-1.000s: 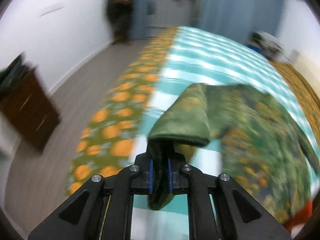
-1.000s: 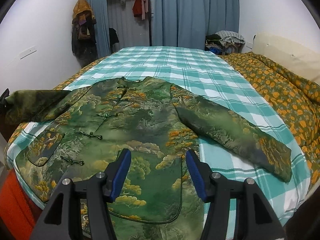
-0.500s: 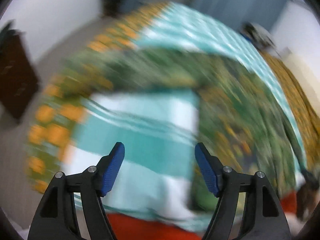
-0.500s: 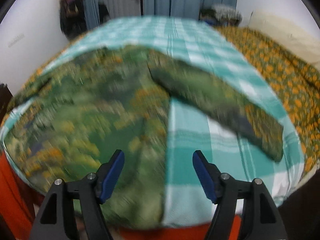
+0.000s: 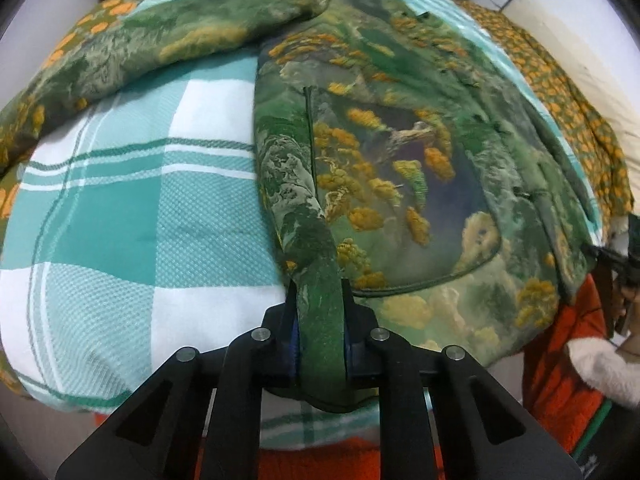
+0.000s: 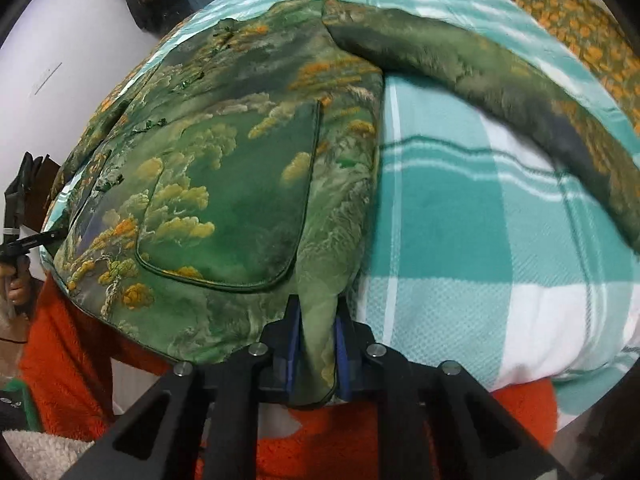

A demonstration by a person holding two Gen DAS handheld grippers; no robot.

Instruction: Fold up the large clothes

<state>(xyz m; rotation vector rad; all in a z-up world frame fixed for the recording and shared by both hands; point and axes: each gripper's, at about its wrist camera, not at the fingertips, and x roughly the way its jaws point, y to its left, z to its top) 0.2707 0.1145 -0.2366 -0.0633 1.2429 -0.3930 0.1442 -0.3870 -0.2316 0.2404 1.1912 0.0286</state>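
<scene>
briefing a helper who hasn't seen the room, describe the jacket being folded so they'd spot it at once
On the bed's teal and white checked blanket lies a green jacket, spread flat with sleeves out. The left gripper and right gripper each pinch a bottom hem corner. Unlike the orange-flowered quilt beside it, it shows woven landscape scenery with golden clouds and knotted front fastenings.

A: One second back the left gripper [image 5: 320,328] was clamped on a sleeve end lifted over the checked blanket [image 5: 132,200]; half a second back its jaws stood wide apart with nothing between them. Now they pinch the near left hem corner of the jacket [image 5: 400,152].

B: And the right gripper [image 6: 316,344]?

A: Its jaws stayed apart, above the jacket's [image 6: 240,160] lower front, through both earlier moments. Now they are closed on the near right hem corner. Both cameras have dropped lower and nearer to the bed's near edge.
</scene>
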